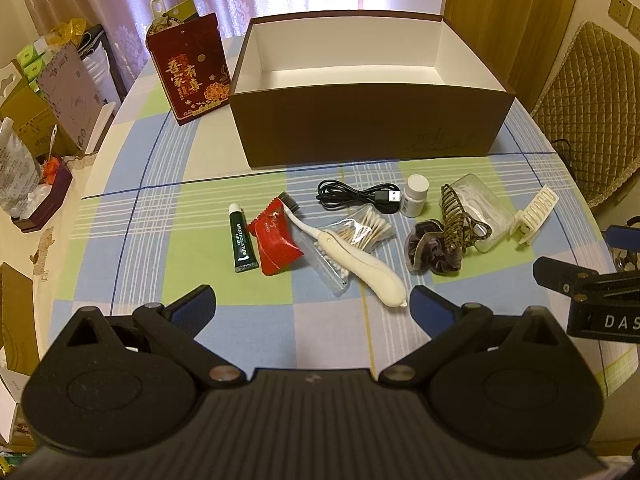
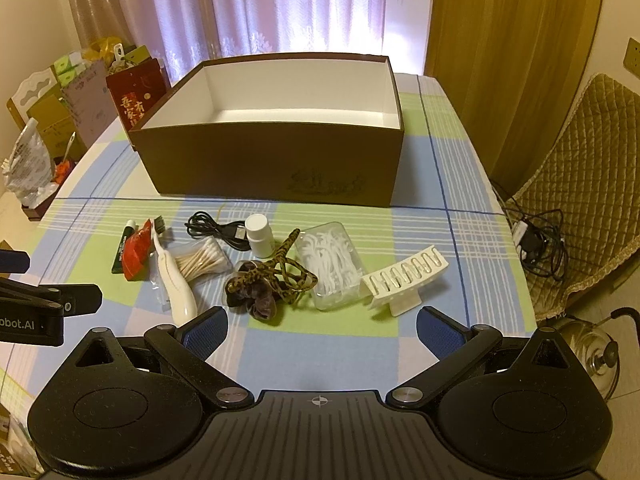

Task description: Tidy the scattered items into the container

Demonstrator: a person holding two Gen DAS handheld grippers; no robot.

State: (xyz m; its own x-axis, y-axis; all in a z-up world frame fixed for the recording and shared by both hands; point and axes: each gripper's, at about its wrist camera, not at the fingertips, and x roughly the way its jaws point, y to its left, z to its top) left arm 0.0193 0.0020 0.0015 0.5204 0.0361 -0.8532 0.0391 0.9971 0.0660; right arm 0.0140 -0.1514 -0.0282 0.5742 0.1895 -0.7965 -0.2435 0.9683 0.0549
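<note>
Both grippers, left (image 1: 311,304) and right (image 2: 322,326), hover spread and empty over the tabletop's near edge, just short of the scattered row. Nearest the left one lies a cream brush (image 1: 360,256), beside a green tube (image 1: 242,240) marked "MENTHOLATUM". Behind the row stands an open brown cardboard box (image 2: 272,160), white inside.

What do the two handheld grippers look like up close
Both the left gripper and the right gripper are matte black, with two round housings, silver pivot screws, a ribbed centre plate, and fingers faced with textured blue pads. White lettering marks their sides. No hands, sleeves or cables show.
</note>
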